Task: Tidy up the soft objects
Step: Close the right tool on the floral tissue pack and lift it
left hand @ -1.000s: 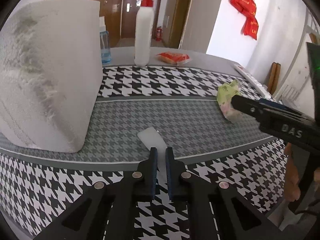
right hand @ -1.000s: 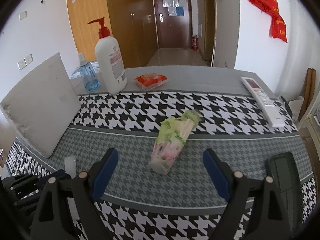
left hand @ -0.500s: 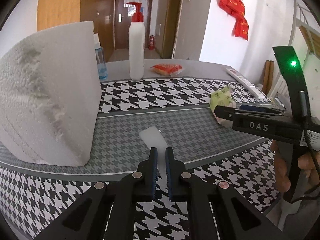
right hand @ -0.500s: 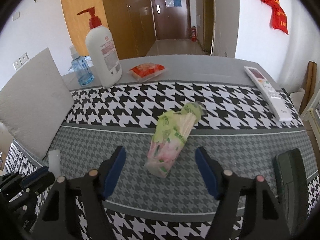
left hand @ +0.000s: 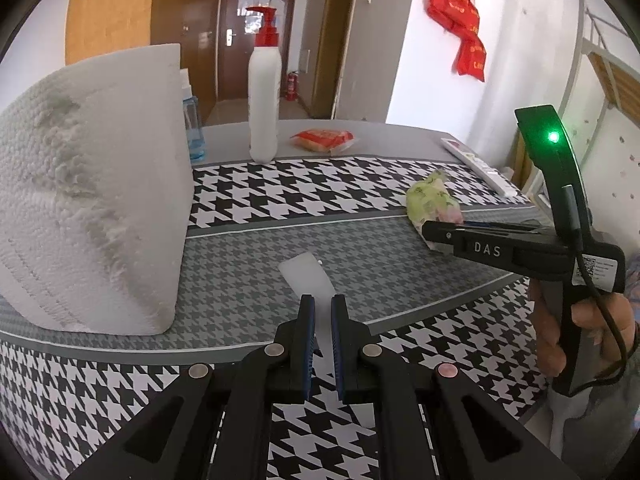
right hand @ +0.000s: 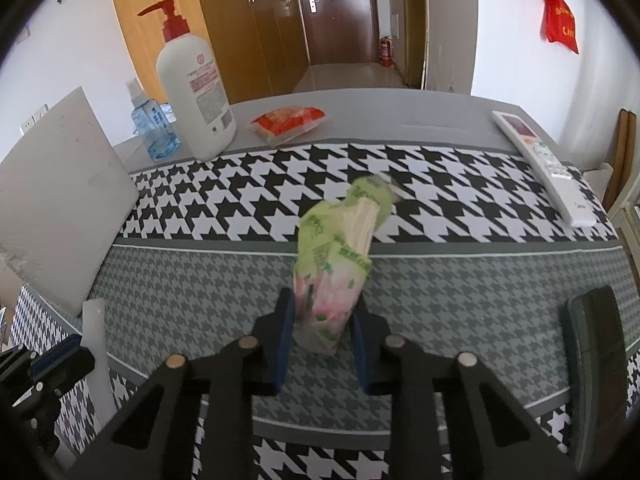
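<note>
Right gripper has just been closing on the green-and-pink tissue pack; pads now pinch its near end, pack lying on the grey band of the houndstooth tablecloth. Left gripper is pressed together on a thin translucent white strip, its far end resting on the cloth beside the white foam block. I read this as early: both soft items gripped, neither placed anywhere. Red snack packet, pump bottle, remote sit untouched at the far side. No obvious target spot visible.
</note>
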{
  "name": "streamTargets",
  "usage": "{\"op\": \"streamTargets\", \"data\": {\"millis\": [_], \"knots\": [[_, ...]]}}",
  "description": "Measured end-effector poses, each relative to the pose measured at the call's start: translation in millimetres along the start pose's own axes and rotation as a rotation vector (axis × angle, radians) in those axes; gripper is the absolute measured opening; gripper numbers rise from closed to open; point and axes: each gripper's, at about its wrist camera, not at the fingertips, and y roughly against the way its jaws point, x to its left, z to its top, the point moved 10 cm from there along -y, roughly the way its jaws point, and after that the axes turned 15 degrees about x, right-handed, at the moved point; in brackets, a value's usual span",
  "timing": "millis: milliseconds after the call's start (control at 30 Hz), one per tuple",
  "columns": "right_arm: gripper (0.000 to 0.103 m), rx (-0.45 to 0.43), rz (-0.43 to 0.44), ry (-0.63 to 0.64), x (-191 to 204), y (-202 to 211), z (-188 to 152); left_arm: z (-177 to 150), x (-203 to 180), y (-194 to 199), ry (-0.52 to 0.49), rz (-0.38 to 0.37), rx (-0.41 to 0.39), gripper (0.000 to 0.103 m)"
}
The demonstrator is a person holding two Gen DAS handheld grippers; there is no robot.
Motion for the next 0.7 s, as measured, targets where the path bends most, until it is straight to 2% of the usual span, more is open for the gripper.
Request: {"op": "streamTargets", "data": {"millis": [133, 700], "knots": [[0.02, -0.022, -0.02, -0.01, -4.3, 10.7, -1.2, 1.1, -0.6, 4.1, -0.008, -0.006, -0.012, 0.009], [0.02, -0.143, -0.051, -0.001, 12.1, 80.7, -22.9, -4.4, -9.8, 37.9, -0.061, -0.032, -0.078, 0.009]]}}
